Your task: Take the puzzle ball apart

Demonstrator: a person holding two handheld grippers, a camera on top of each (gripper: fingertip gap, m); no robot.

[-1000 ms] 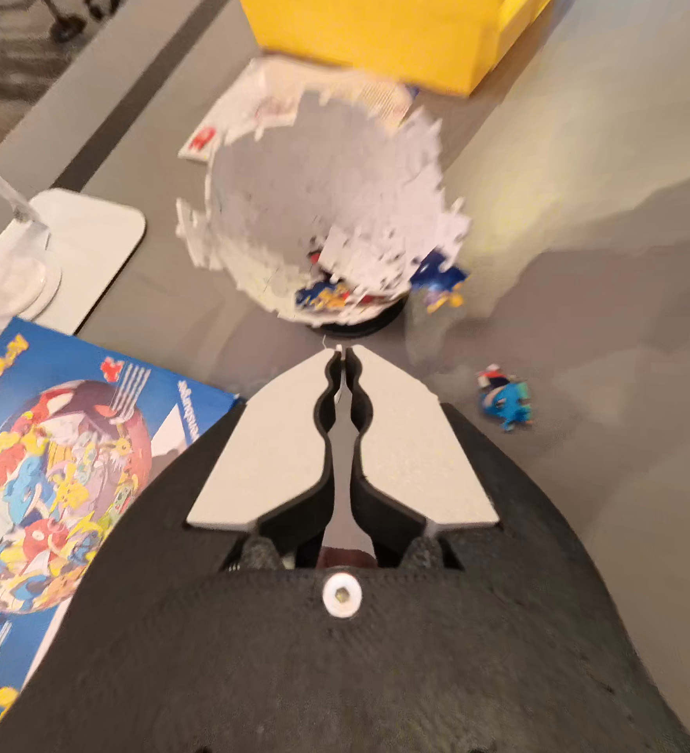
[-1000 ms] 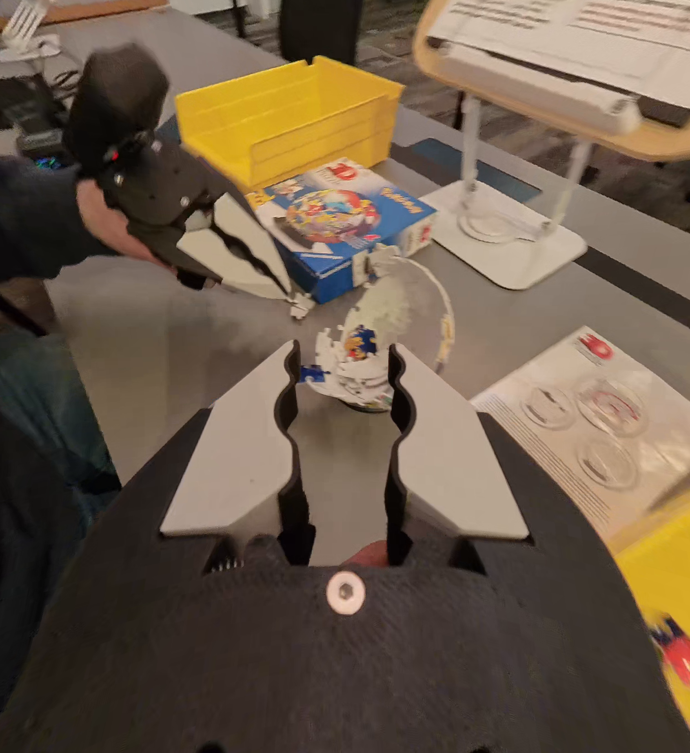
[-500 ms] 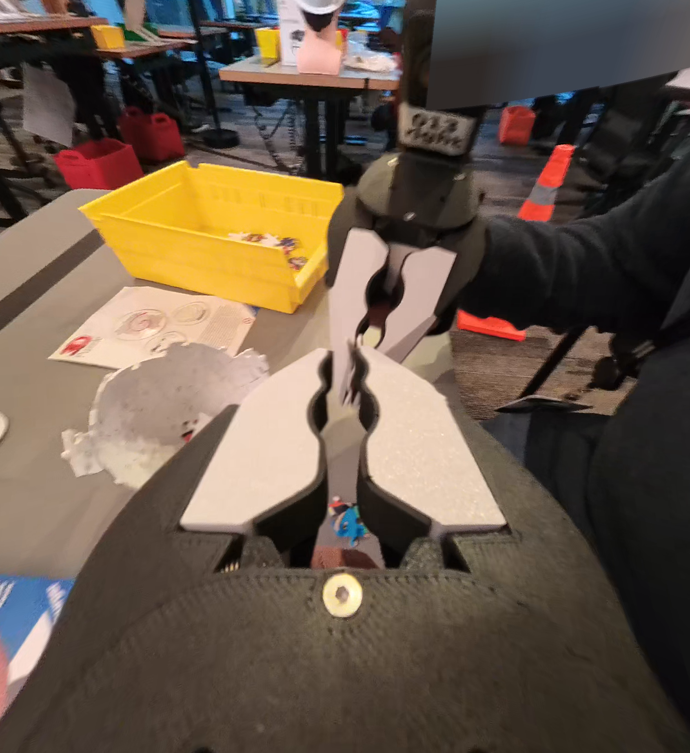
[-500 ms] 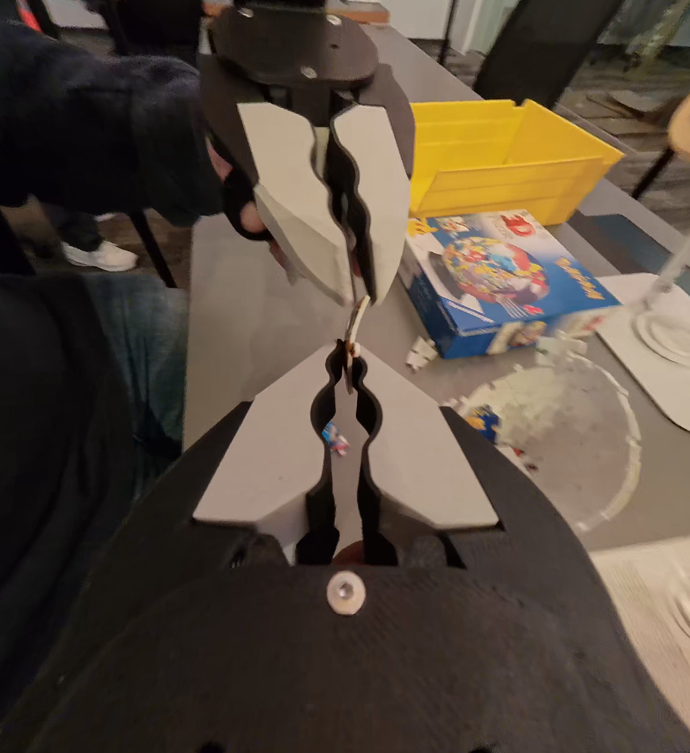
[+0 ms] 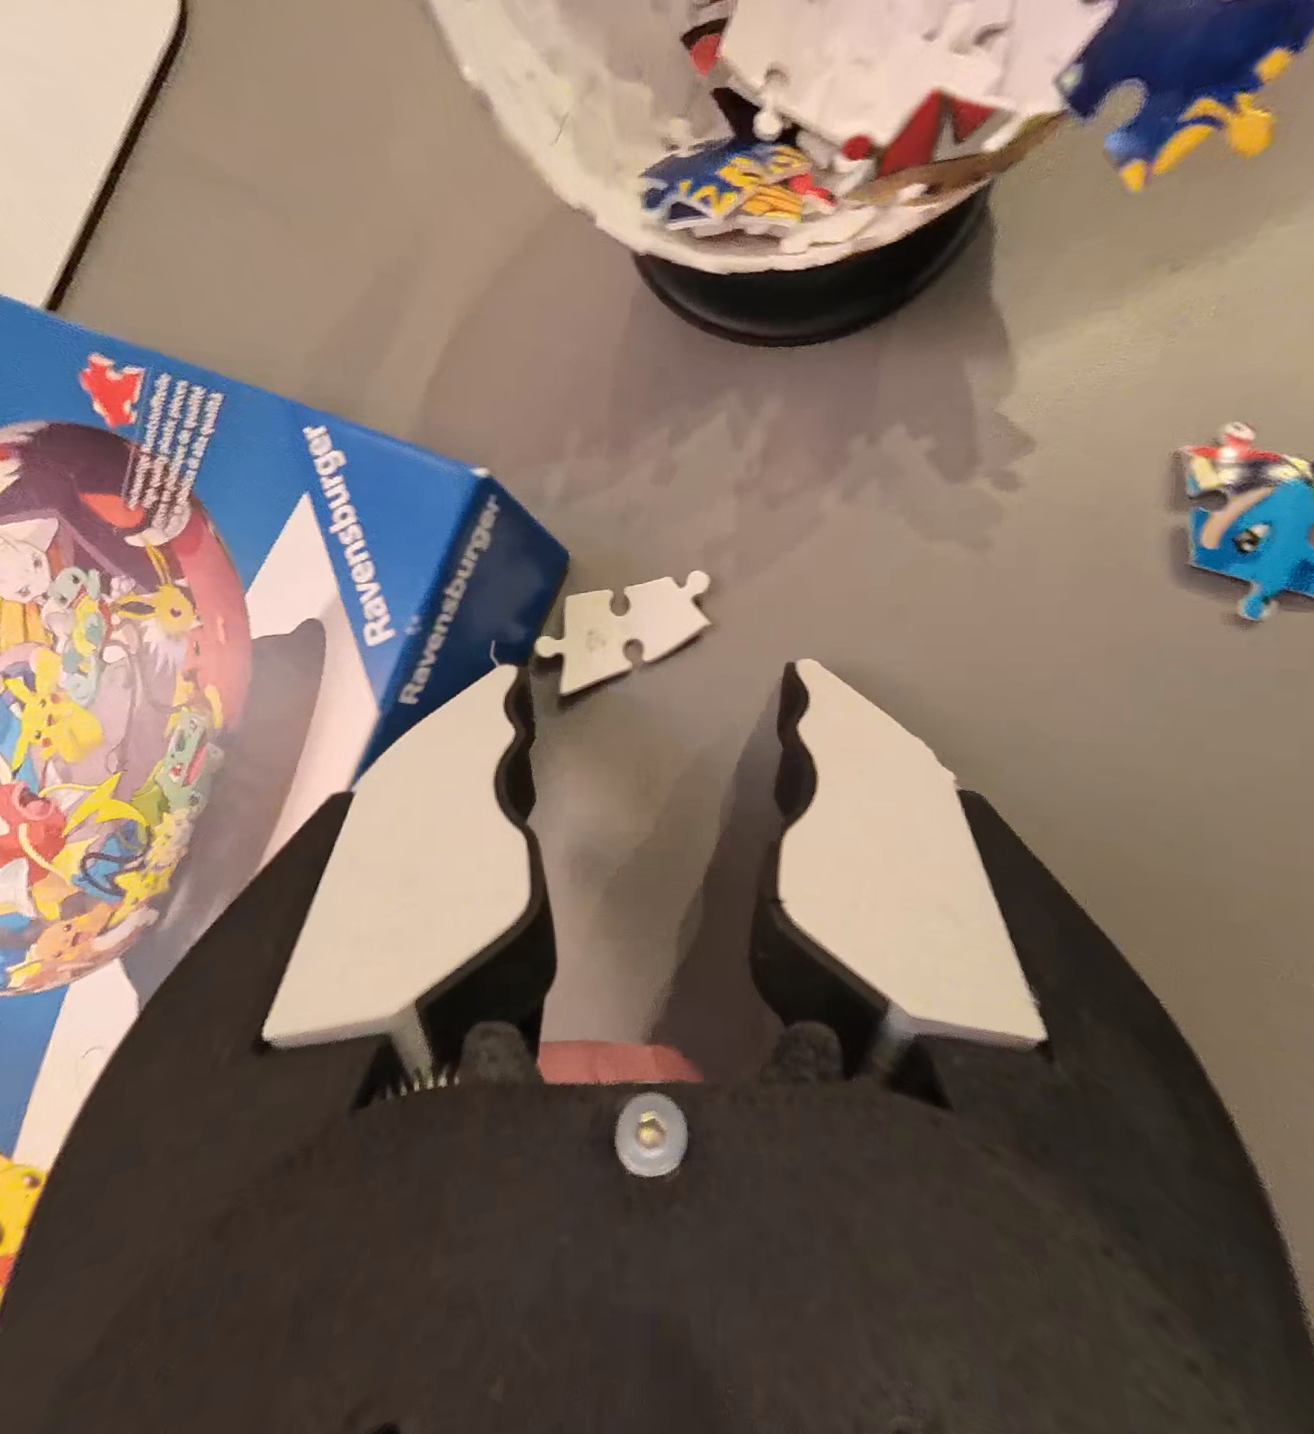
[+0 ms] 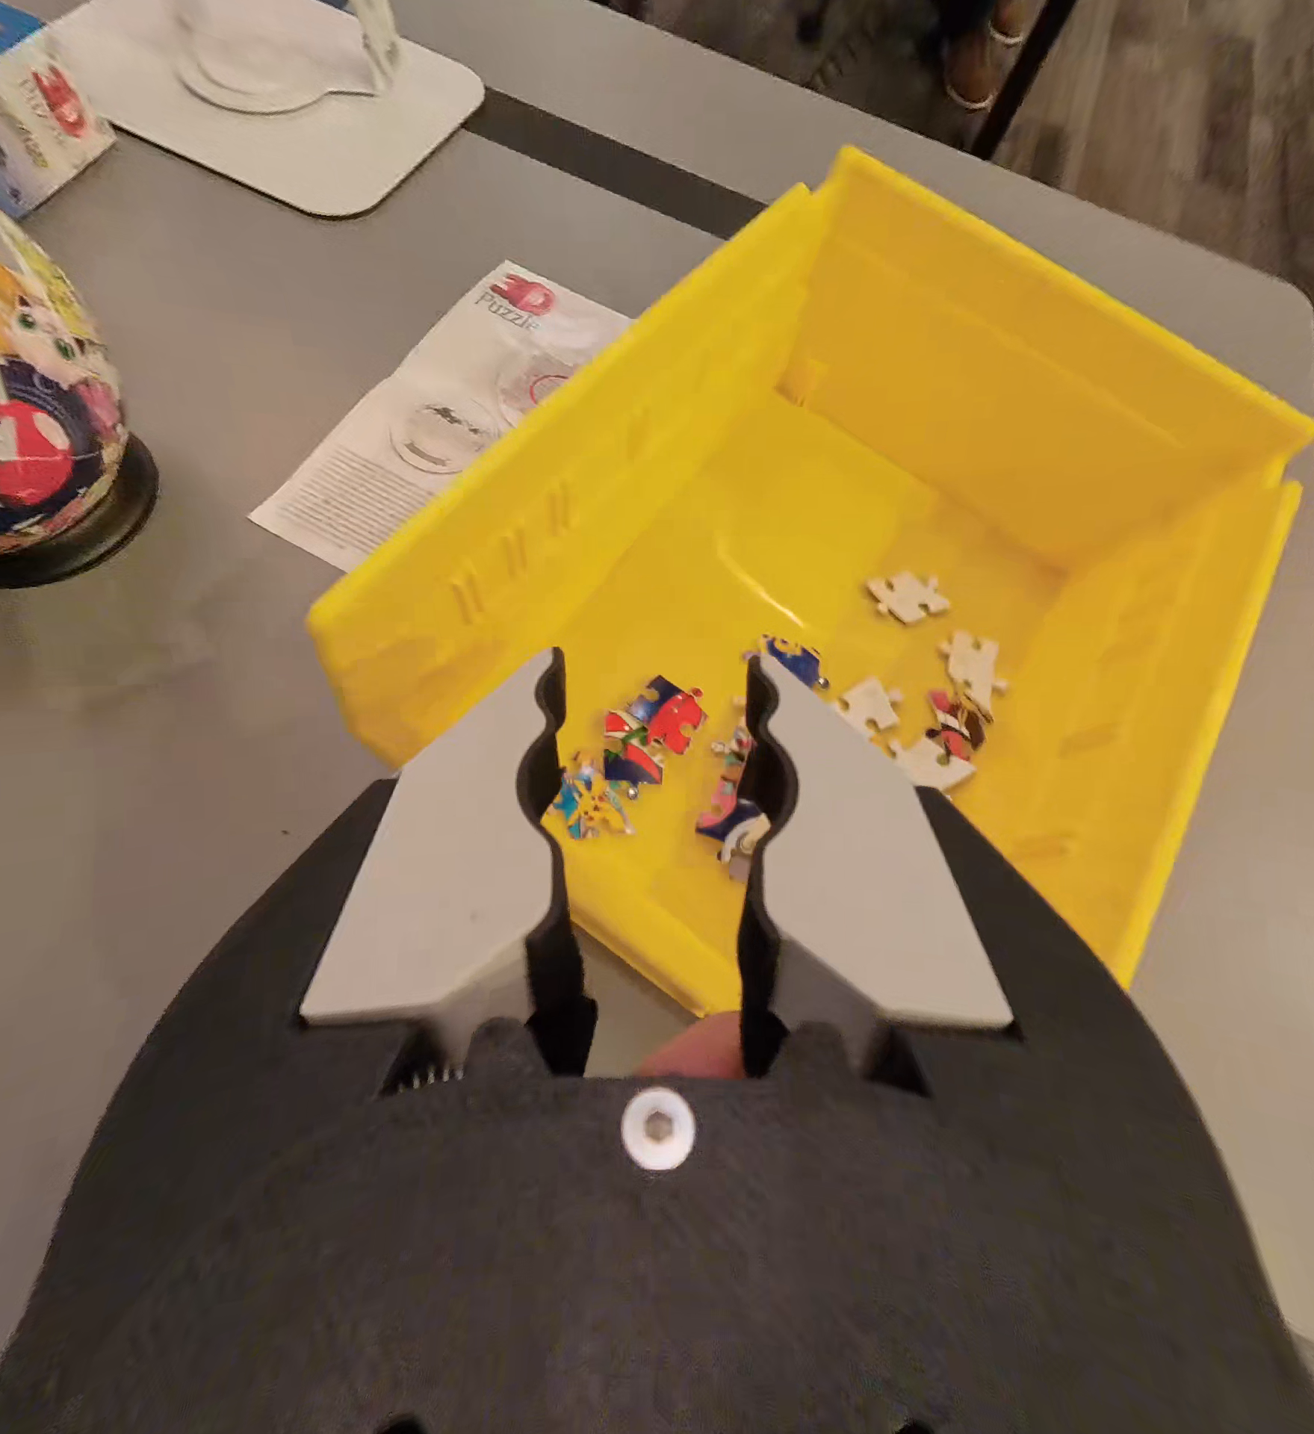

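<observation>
Two hand-held grippers, both with jaws apart and nothing between them. The right hand-held gripper (image 6: 650,667) hangs over the yellow bin (image 6: 987,349), which sits by a corner of the bench (image 6: 250,271), and loose pieces (image 6: 657,718) lie scattered on the bin floor, some picture-up, some white-side up. It looks like a drop-off step, one piece delivered and the hand-held gripper free.

The left hand-held gripper (image 5: 657,679) points down at the bench, just short of a white, face-down pair of joined pieces (image 5: 626,628) lying right beside the corner of the blue puzzle box (image 5: 172,621). A colourful loose piece (image 5: 1263,524) sits well apart from it.

The puzzle ball (image 5: 754,101) stands on its dark ring stand (image 5: 816,299), its shell broken open and ragged, with a blue piece (image 5: 1189,85) jutting off the rim. Plenty is left to strip.

Next, I'd judge, either the strays get picked off the bench or the jutting blue piece gets peeled. Flat pieces need a low, edge-on pinch, and the shell needs steadying.
</observation>
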